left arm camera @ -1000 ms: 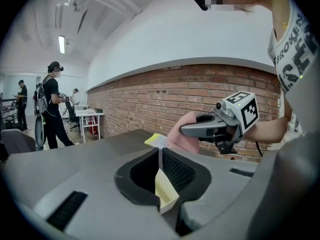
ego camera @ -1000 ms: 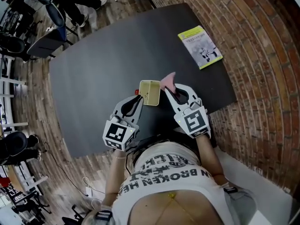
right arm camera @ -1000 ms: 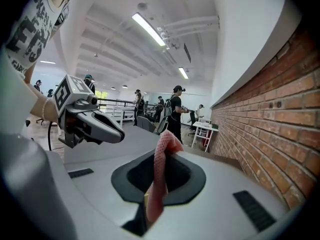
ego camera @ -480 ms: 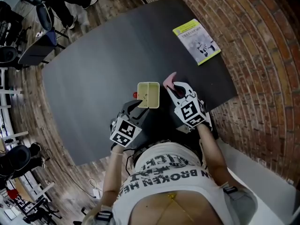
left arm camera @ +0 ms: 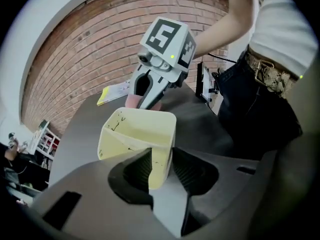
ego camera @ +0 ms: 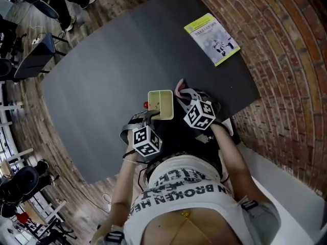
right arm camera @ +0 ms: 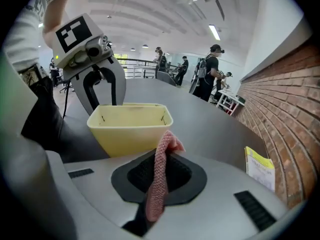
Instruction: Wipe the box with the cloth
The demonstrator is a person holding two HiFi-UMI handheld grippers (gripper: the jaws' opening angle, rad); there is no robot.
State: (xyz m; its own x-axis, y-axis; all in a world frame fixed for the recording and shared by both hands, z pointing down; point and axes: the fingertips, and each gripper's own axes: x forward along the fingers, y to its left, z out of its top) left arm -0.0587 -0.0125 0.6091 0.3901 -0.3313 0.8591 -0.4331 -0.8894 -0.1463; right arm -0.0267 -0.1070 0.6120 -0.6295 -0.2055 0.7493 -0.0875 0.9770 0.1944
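So the little yellow box (ego camera: 160, 104) is sitting upright, open side up, on the dark bench (ego camera: 102, 70), close to the edge where the person stands. The left claw (left arm camera: 162, 165) comes at it from the near side with one thin wall of the box between its jaws. Those jaws have just been opening, and there's a gap showing next to the right pad, so it's let go rather than pinching. The right claw (right arm camera: 160, 178) is clenched on the pink cloth (right arm camera: 164, 151), which pokes up out of the jaws in a folded strip and flops over at the top. From the head view, the cloth sits just beside the right side of the box. It might be touching the wall, but I honestly can't tell from these angles. Both claws point down at the bench, one on each side of the box. A yellow-green booklet (ego camera: 212, 39) lies flat, well apart from everything, over near the far right corner by the brick wall.
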